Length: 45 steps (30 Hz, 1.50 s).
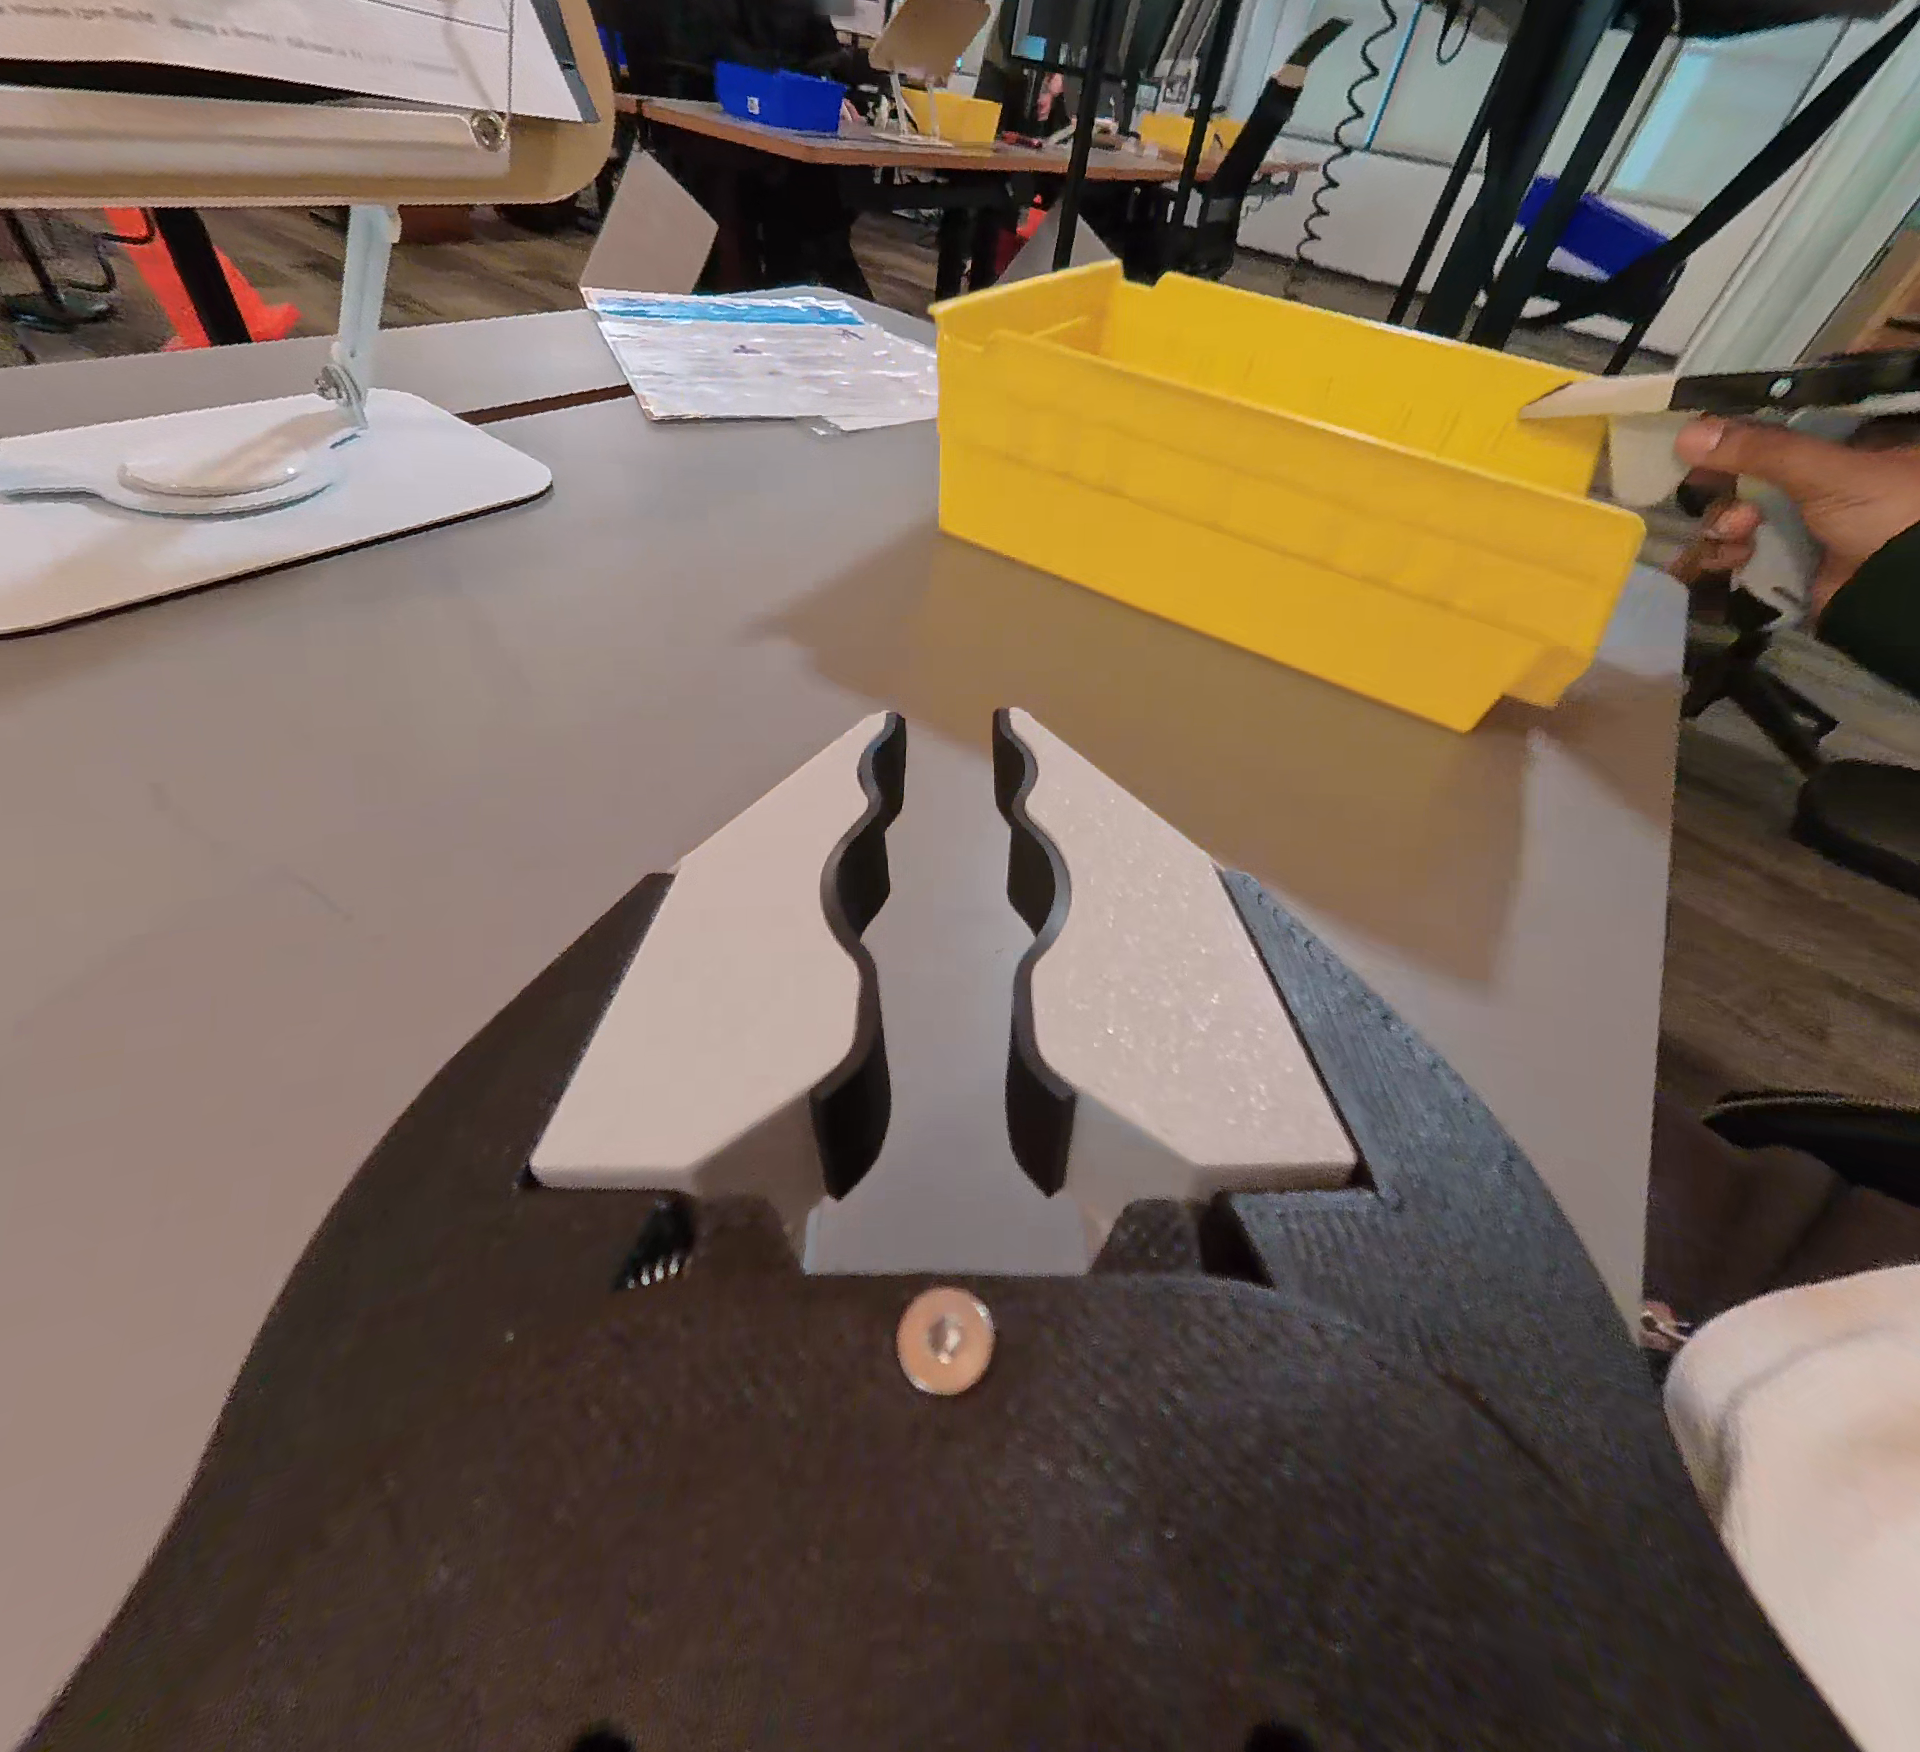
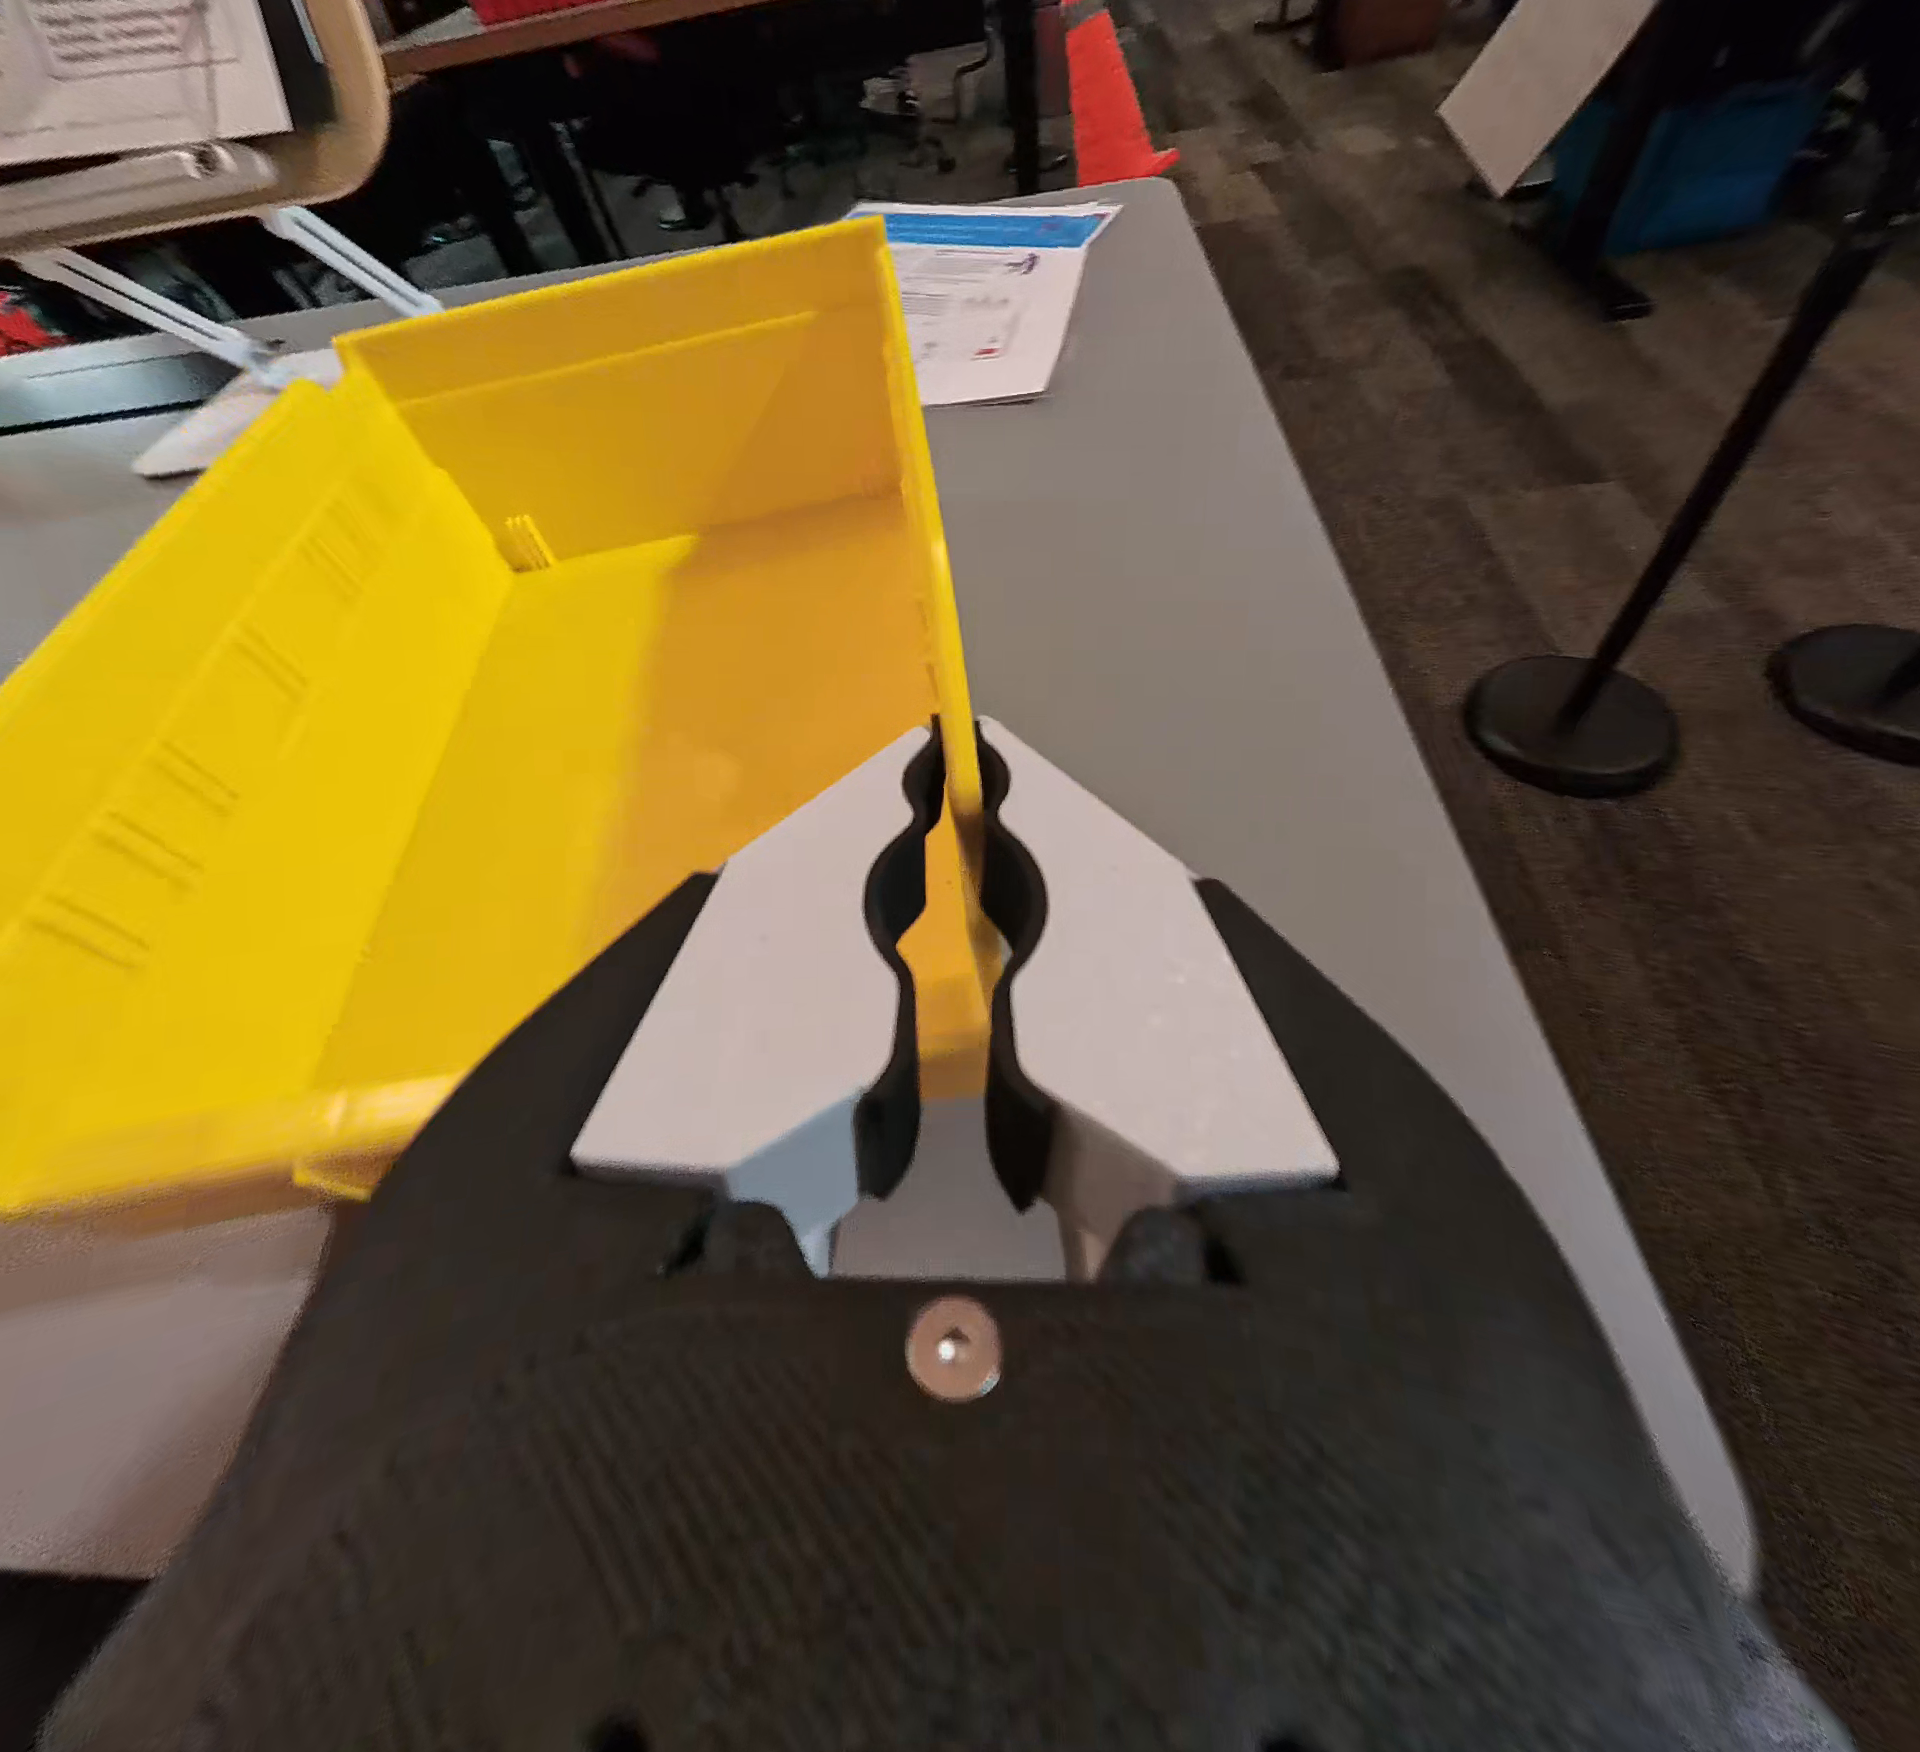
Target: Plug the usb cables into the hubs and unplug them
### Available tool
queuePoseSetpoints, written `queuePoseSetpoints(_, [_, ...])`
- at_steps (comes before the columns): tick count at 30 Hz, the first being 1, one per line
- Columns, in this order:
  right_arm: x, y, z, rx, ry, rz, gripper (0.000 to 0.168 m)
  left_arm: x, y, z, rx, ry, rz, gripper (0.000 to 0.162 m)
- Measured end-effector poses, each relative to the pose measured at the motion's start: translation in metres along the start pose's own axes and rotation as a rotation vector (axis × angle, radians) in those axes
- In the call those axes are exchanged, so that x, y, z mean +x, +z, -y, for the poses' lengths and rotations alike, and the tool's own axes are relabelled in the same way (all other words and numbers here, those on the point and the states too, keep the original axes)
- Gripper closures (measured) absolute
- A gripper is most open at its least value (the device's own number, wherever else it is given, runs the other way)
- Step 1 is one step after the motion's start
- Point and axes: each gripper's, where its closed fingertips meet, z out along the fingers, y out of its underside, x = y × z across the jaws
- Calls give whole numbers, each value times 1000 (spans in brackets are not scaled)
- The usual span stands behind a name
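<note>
right gripper (image 2: 958, 746) pinched on the near right wall of the empty yellow bin (image 2: 582, 663) | left gripper (image 1: 948, 726) slightly open, holding nothing, over bare table (image 1: 416, 819) | no usb cables or hubs visible | imo move the bin level, don't yank

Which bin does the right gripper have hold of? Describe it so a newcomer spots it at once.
On the grey table, right of the white document stand, sits a long yellow bin, open-topped and empty. The right gripper pinches its side wall; the other bins stand on tables farther back.
</note>
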Motion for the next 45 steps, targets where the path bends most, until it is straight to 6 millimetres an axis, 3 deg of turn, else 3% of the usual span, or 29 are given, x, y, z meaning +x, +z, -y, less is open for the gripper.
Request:
queuePoseSetpoints(7, [24, -7, 7, 45, 23, -132, 163, -2, 2, -4, -22, 38, 29, 147])
queuePoseSetpoints(9, [16, -17, 28, 123, -25, -175, 133, -8, 1, -4, -19, 12, 47, 146])
queuePoseSetpoints(10, [5, -24, 39, 165, -64, -171, 127, -12, 0, -3, -14, -6, 55, 146])
queuePoseSetpoints(13, [-59, -47, 73, 293, -213, -80, 128, -23, -3, -2, 2, -67, 83, 145])
queuePoseSetpoints(15, [-113, -58, 95, 382, -308, 5, 137, -27, -5, 1, 14, -112, 93, 143])
queuePoseSetpoints(17, [-176, -61, 101, 444, -310, 182, 140, -34, -7, 1, 18, -135, 123, 139])
queuePoseSetpoints(19, [-241, -58, 87, 431, -244, 427, 139, -45, -11, 2, 23, -140, 187, 129])
queuePoseSetpoints(22, [-321, -48, 42, 301, -153, 720, 137, -57, -19, 5, 40, -125, 263, 127])
queuePoseSetpoints(24, [-355, -38, 5, 165, -145, 831, 135, -63, -23, 5, 44, -126, 292, 126])
queuePoseSetpoints(26, [-376, -32, -23, 52, -165, 901, 132, -66, -28, 4, 44, -136, 304, 124])
queuePoseSetpoints(28, [-385, -28, -39, -9, -204, 933, 129, -74, -36, 5, 54, -146, 353, 105])
queuePoseSetpoints(31, [-385, -21, -40, -10, -220, 932, 130, -85, -54, 12, 95, -122, 449, 91])
queuePoseSetpoints(41, [-390, 2, -20, -48, 81, 1070, 132, -109, -141, 34, 208, 95, 815, 91])
queuePoseSetpoints(45, [-403, 7, -17, -64, 117, 1132, 133, -111, -182, 43, 241, 187, 962, 102])
